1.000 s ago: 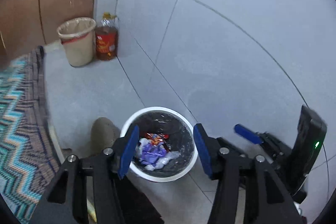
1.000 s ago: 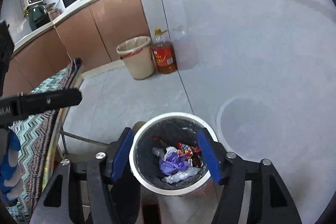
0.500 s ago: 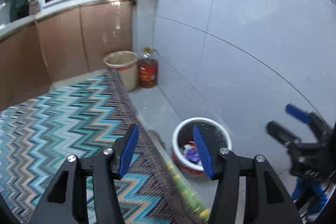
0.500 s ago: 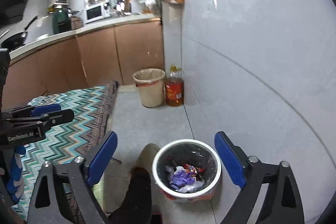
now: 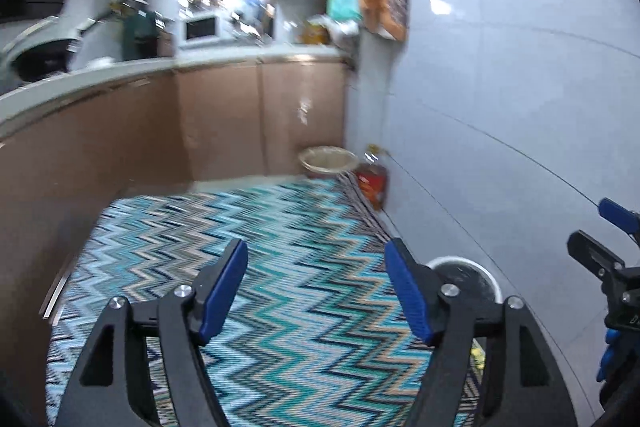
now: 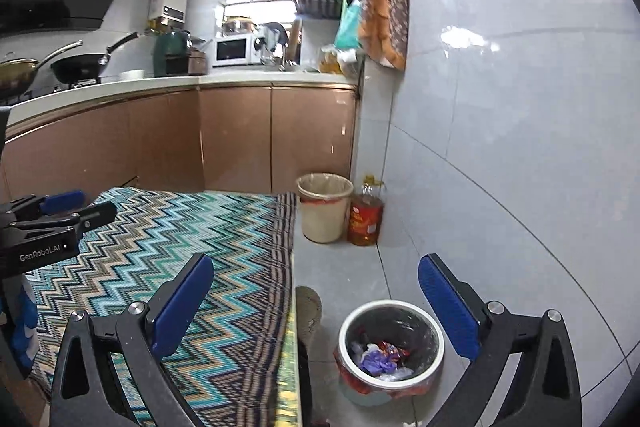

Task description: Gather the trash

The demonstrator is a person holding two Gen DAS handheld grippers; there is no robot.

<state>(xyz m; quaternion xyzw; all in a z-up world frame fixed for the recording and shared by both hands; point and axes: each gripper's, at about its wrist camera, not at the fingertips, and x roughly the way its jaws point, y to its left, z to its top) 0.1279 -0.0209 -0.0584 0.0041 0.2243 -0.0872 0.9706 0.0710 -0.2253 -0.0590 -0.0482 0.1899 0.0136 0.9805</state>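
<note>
A small white-rimmed trash bin (image 6: 430, 323) with a black liner stands on the floor beside the table; it holds purple (image 6: 376, 359) and red wrappers (image 6: 390, 349). In the left wrist view only the bin's rim (image 5: 464, 263) shows behind the right finger. My left gripper (image 5: 316, 267) hangs over the zigzag tablecloth (image 5: 300, 219), its jaws opening with nothing between them. My right gripper (image 6: 316, 267) hovers above the table edge and the bin, jaws opening wide and holding nothing. Each gripper also shows at the edge of the other's view.
A beige lined bin (image 6: 324, 207) and an oil bottle (image 6: 366, 215) stand in the far corner by brown cabinets (image 6: 240, 139). A tiled wall (image 6: 500, 147) runs along the right. A person's shoe (image 6: 308, 307) rests between table and trash bin.
Both grippers rose and drew back from just over the trash bin, and now look across the table and kitchen. The jaws of both stand wider than before.
</note>
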